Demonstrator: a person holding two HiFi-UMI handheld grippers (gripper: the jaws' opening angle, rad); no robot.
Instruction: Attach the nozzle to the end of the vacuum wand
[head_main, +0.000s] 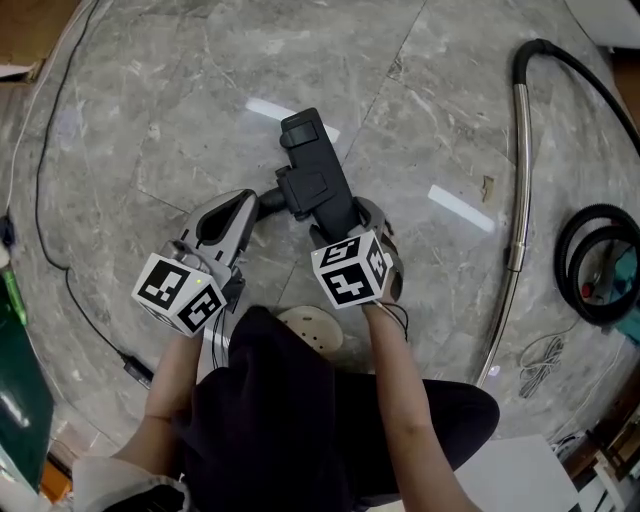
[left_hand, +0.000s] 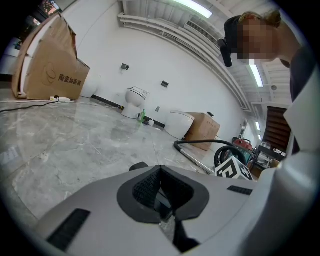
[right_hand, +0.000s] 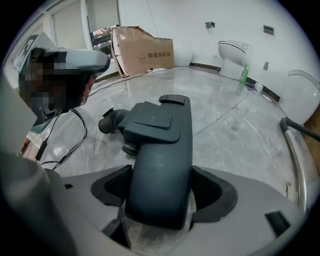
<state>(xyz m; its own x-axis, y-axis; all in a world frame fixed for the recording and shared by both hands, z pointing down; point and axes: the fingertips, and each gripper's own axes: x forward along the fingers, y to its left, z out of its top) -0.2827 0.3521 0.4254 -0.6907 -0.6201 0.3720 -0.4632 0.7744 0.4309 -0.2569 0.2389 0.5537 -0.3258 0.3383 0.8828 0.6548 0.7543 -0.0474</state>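
The black floor nozzle (head_main: 315, 180) lies on the grey marble floor in the head view, its short neck tube (head_main: 268, 198) sticking out to the left. My right gripper (head_main: 345, 222) comes down over the nozzle's near end. In the right gripper view the nozzle (right_hand: 160, 150) fills the gap of the right gripper (right_hand: 161, 190), and both pads touch its sides. My left gripper (head_main: 250, 200) is shut and empty, its tip just beside the neck tube. In its own view the left gripper (left_hand: 160, 192) has its pads meeting. The metal vacuum wand (head_main: 520, 200) lies apart at the right.
A black hose (head_main: 600, 260) coils at the wand's far right. A thin black cable (head_main: 50, 200) runs along the floor at the left. My knees and a white shoe (head_main: 310, 325) are just behind the grippers. Cardboard boxes (left_hand: 50, 65) and a toilet (left_hand: 134, 100) stand by the far wall.
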